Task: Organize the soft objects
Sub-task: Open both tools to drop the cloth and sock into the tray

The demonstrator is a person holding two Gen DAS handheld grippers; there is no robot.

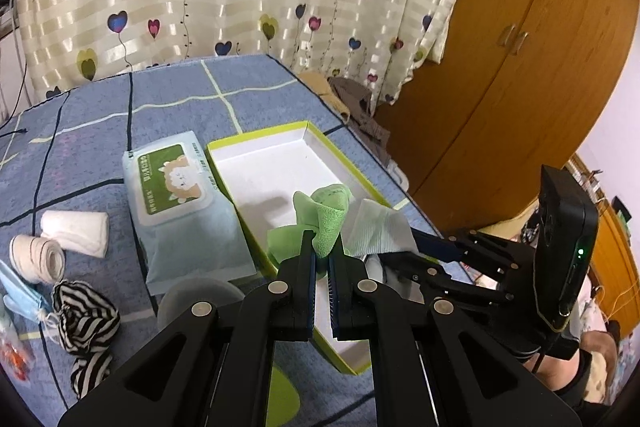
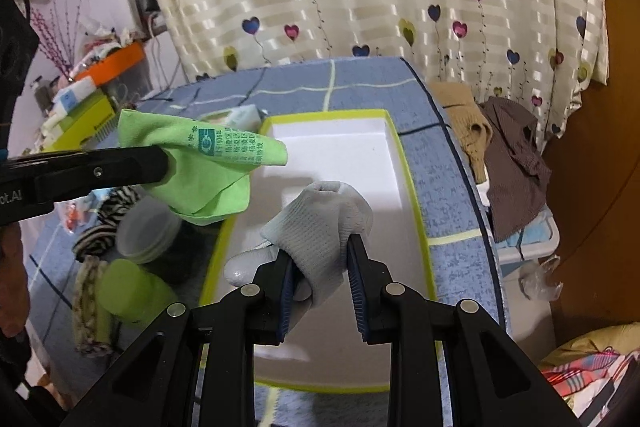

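My left gripper (image 1: 322, 245) is shut on a green cloth (image 1: 324, 219) and holds it above the near end of a white box with a lime rim (image 1: 256, 143). In the right wrist view the green cloth (image 2: 208, 171) hangs from the left gripper (image 2: 166, 163) over the box's left rim (image 2: 224, 239). My right gripper (image 2: 318, 247) is shut on a grey-white knit glove (image 2: 320, 223) above the box floor. The glove (image 1: 376, 227) and right gripper (image 1: 416, 241) show in the left wrist view beside the cloth.
On the blue plaid bed: a wet-wipes pack (image 1: 180, 203), white rolled cloth (image 1: 76, 231), bandage roll (image 1: 36, 259), striped fabric (image 1: 86, 323), a grey lid (image 2: 146, 227), a green cup (image 2: 132, 291). Clothes (image 2: 508, 155) lie right of the bed, by a wooden wardrobe (image 1: 520, 67).
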